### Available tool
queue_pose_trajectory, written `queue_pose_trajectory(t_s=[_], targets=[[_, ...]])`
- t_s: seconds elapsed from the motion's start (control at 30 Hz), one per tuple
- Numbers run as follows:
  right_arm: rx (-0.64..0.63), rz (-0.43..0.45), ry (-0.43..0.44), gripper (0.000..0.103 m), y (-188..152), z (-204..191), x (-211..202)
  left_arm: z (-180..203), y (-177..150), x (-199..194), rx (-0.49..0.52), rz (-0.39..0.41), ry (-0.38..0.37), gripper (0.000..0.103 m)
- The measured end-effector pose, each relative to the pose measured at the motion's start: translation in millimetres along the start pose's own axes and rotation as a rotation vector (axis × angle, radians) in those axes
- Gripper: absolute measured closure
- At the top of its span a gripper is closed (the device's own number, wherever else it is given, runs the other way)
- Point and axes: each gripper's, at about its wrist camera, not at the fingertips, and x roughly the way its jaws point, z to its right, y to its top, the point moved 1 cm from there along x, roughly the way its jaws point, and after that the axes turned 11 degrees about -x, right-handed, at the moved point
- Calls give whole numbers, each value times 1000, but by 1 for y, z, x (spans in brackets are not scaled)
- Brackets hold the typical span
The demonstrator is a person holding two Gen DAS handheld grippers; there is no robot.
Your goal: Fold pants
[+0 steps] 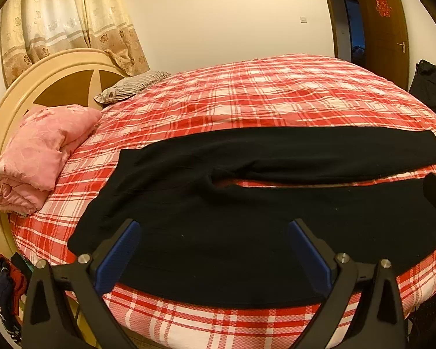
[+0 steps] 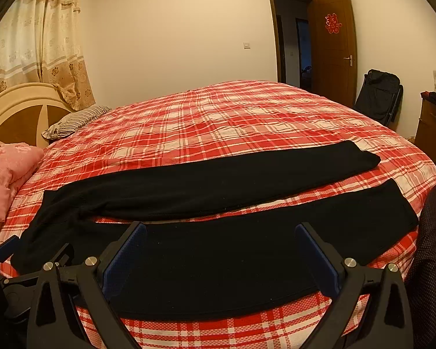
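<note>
Black pants (image 1: 247,203) lie flat across the red plaid bed (image 1: 247,93), waist to the left and both legs running right with a narrow gap between them. My left gripper (image 1: 215,226) is open and empty, hovering over the near leg close to the waist. In the right wrist view the pants (image 2: 218,192) show full length, with both cuffs at the right. My right gripper (image 2: 221,229) is open and empty over the middle of the near leg. The left gripper (image 2: 5,247) shows at the left edge there.
A folded pink quilt (image 1: 40,157) and a striped pillow (image 1: 130,85) lie by the headboard (image 1: 61,72) at the left. A black folding chair (image 2: 380,99), a wooden cabinet (image 2: 433,128) and an open door (image 2: 334,46) stand at the far right.
</note>
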Motion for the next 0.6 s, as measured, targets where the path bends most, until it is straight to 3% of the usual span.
queue_pose_trajectory(t_s=[0.6], targets=[[-1,-7,2,1,0,-1,1,-2,0,0,-6,-4,-3,0]])
